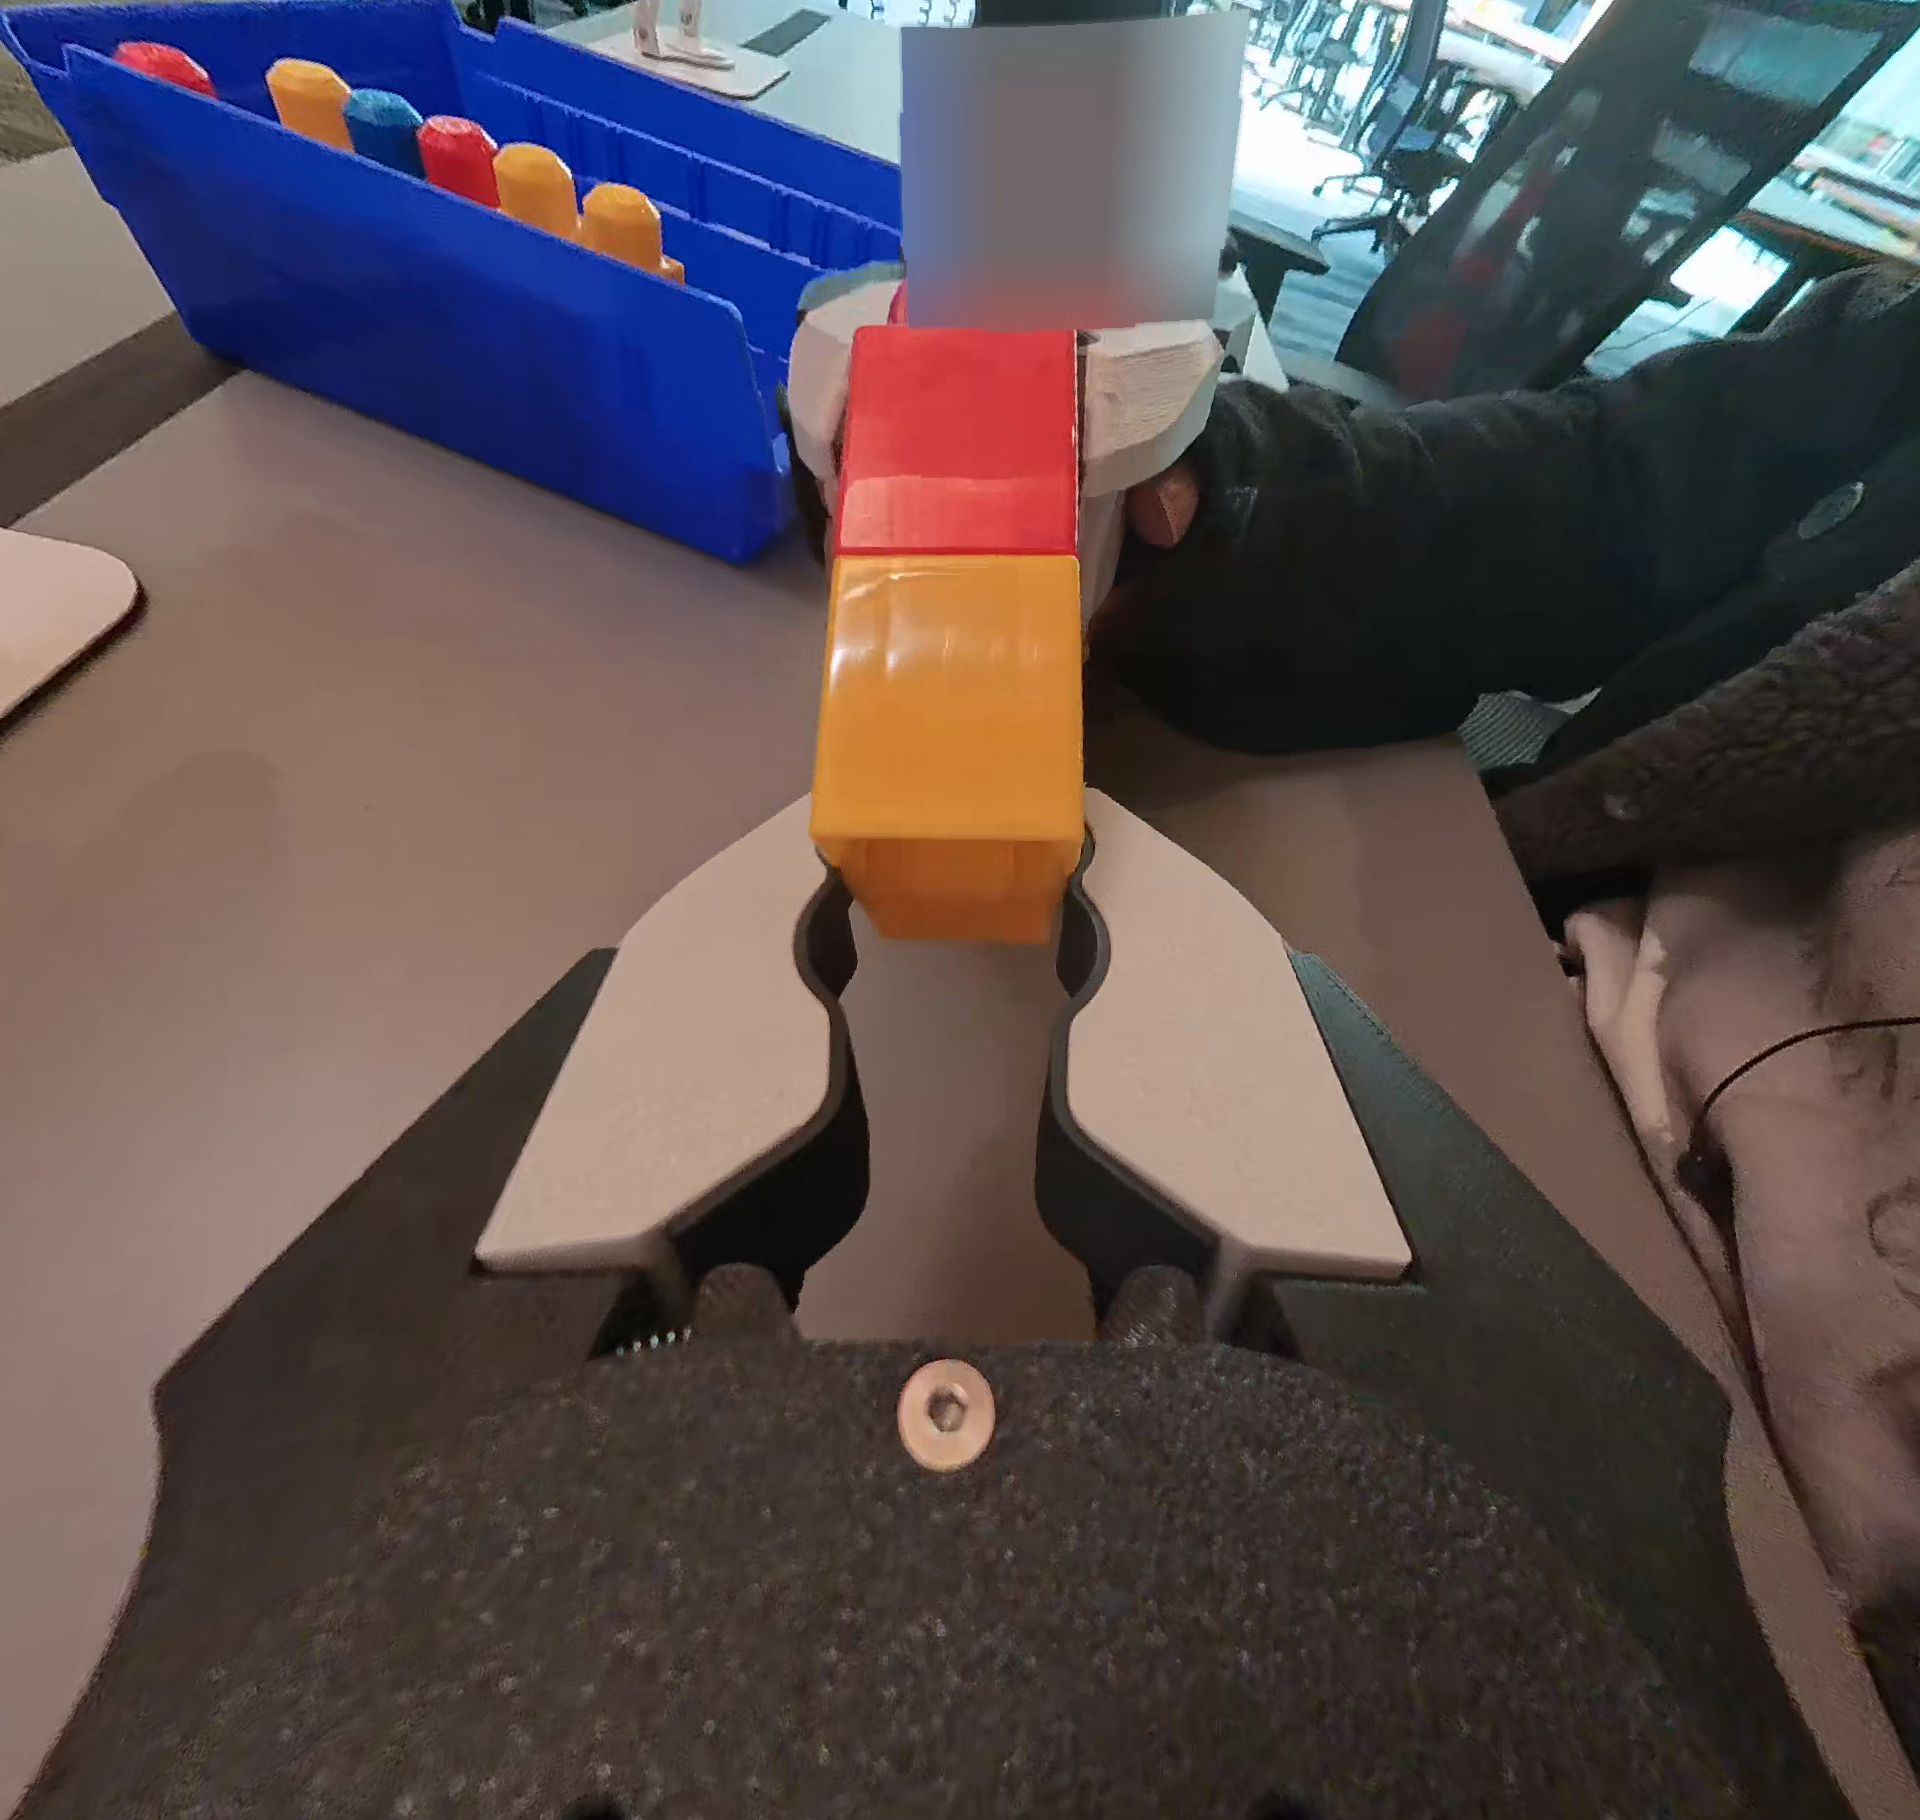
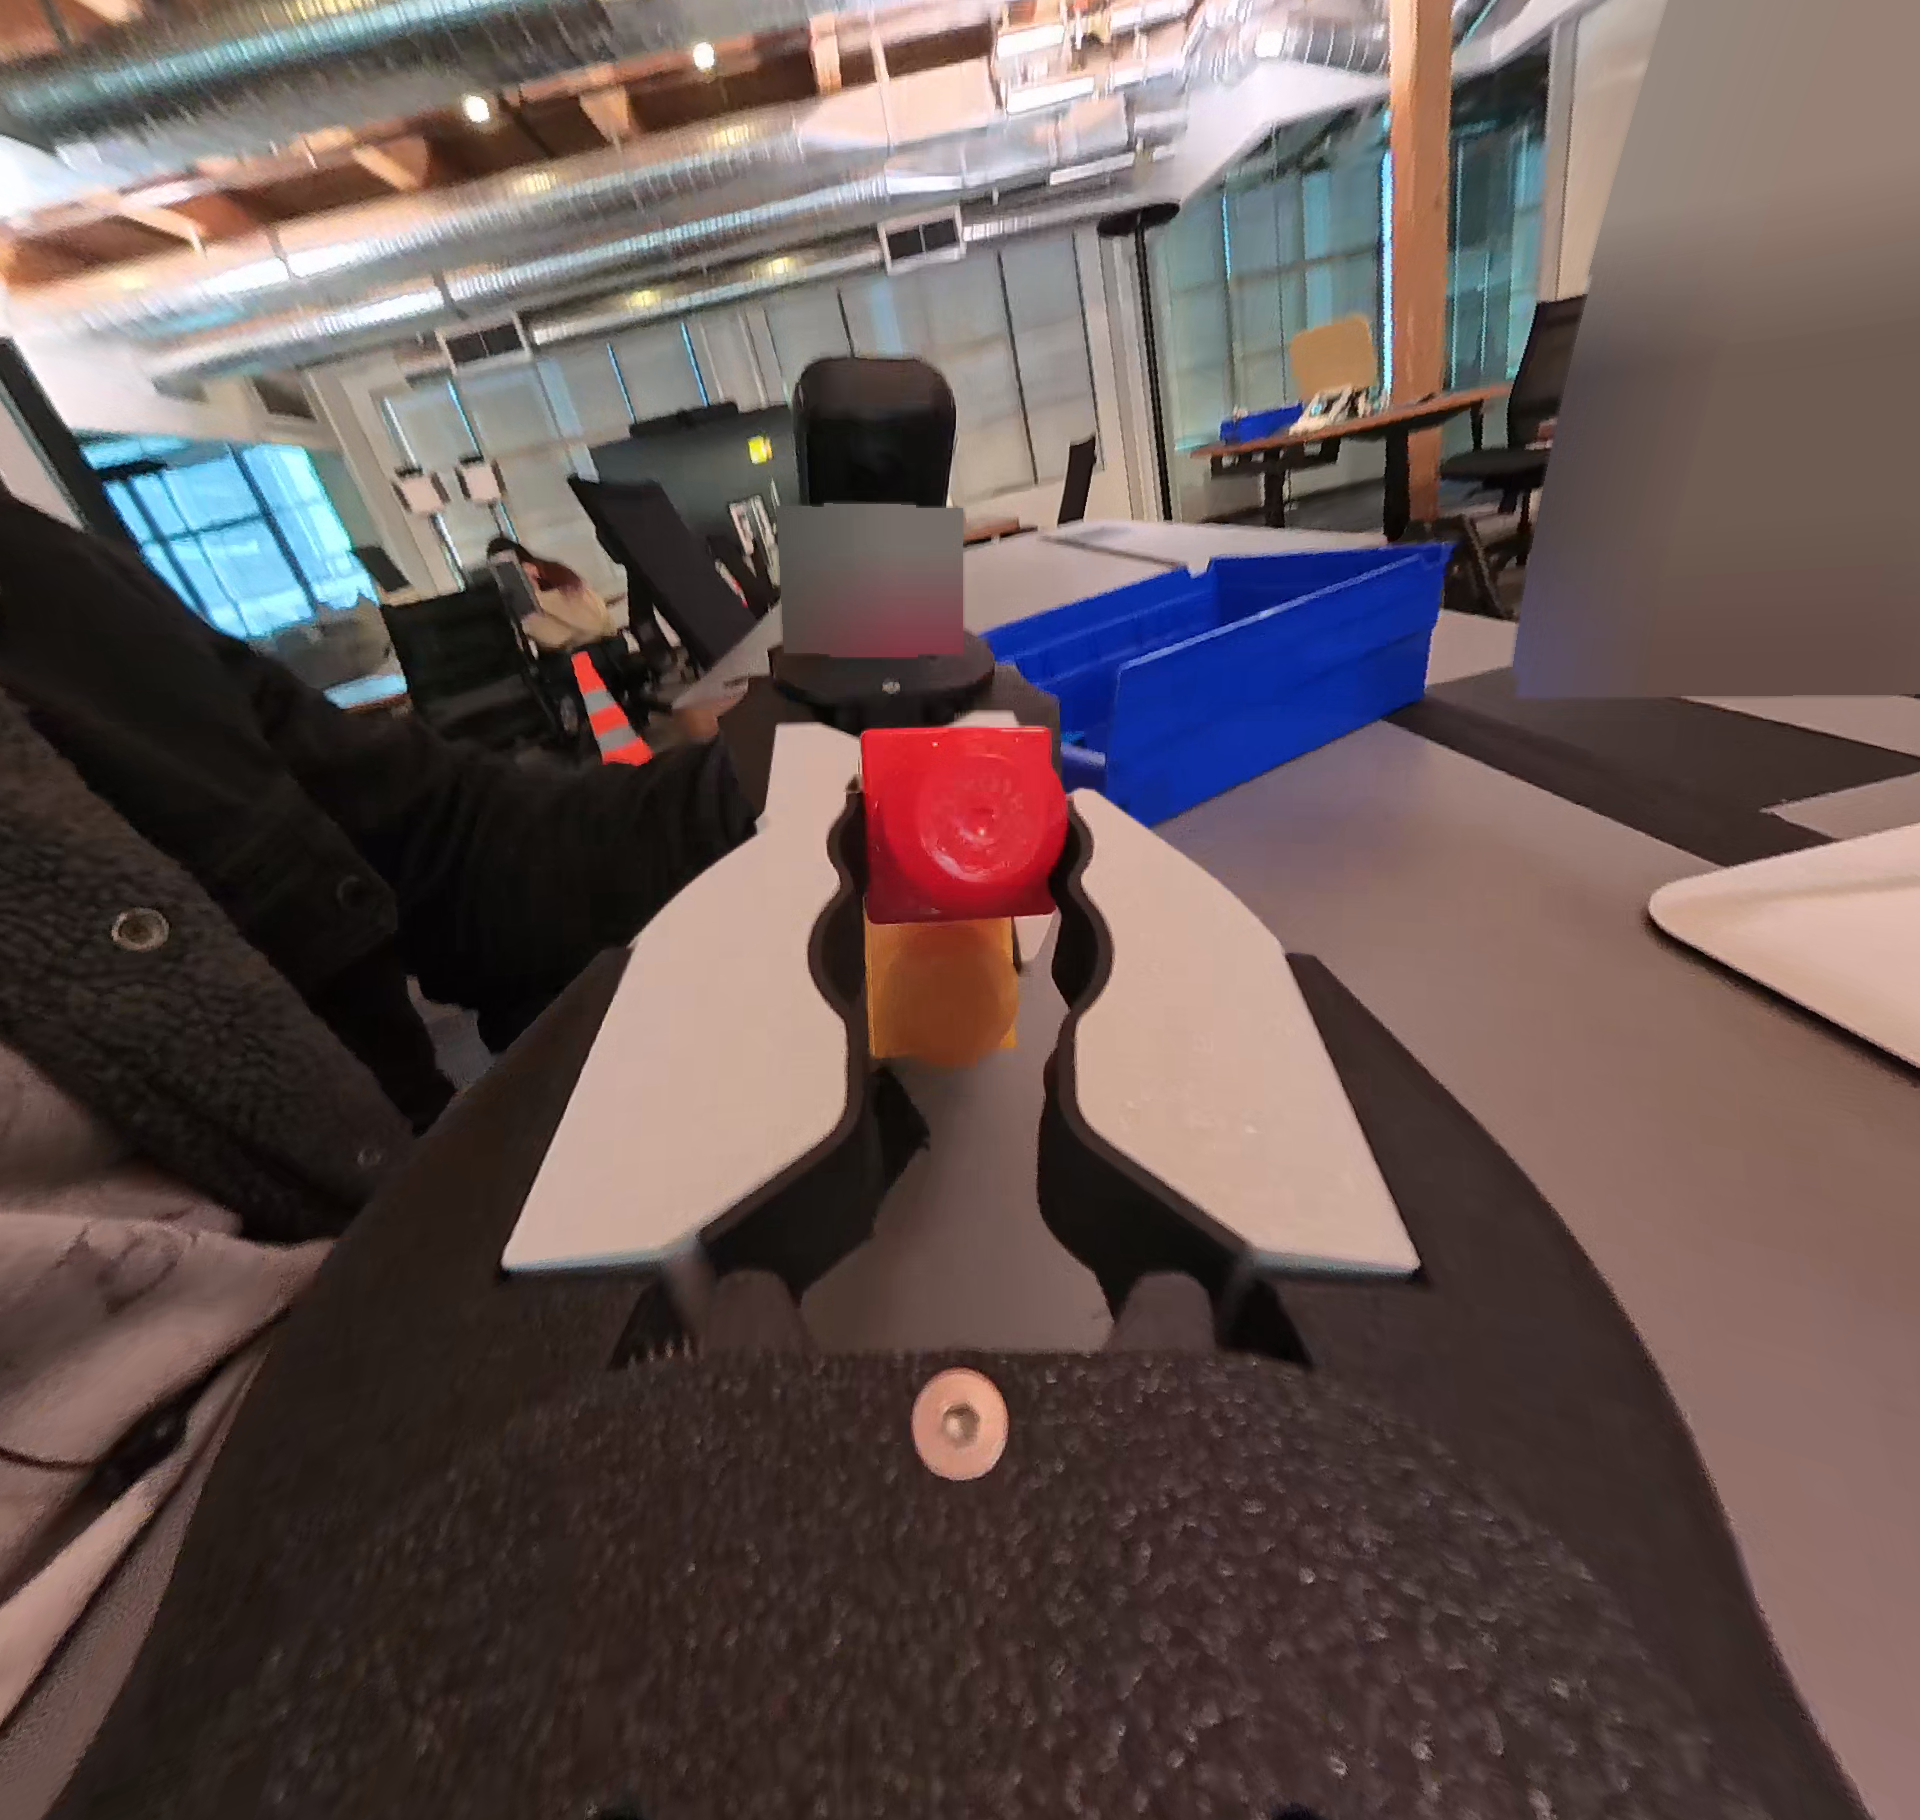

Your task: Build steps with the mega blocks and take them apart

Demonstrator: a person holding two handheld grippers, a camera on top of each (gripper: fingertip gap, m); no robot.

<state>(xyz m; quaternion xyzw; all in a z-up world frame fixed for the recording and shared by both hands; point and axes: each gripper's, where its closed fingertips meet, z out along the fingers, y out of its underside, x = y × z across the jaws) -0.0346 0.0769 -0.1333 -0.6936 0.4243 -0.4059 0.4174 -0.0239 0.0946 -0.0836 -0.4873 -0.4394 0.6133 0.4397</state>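
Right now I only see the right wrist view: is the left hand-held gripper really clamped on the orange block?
Observer: Yes, the left hand-held gripper is shut on the orange block, at its open end.
Operator: Is red seated on it?
Observer: The red block sits flush against it, in line, no gap at the seam.
Operator: Anything in the bin?
Observer: Six blocks stand in the blue bin: two red, three orange, one blue.
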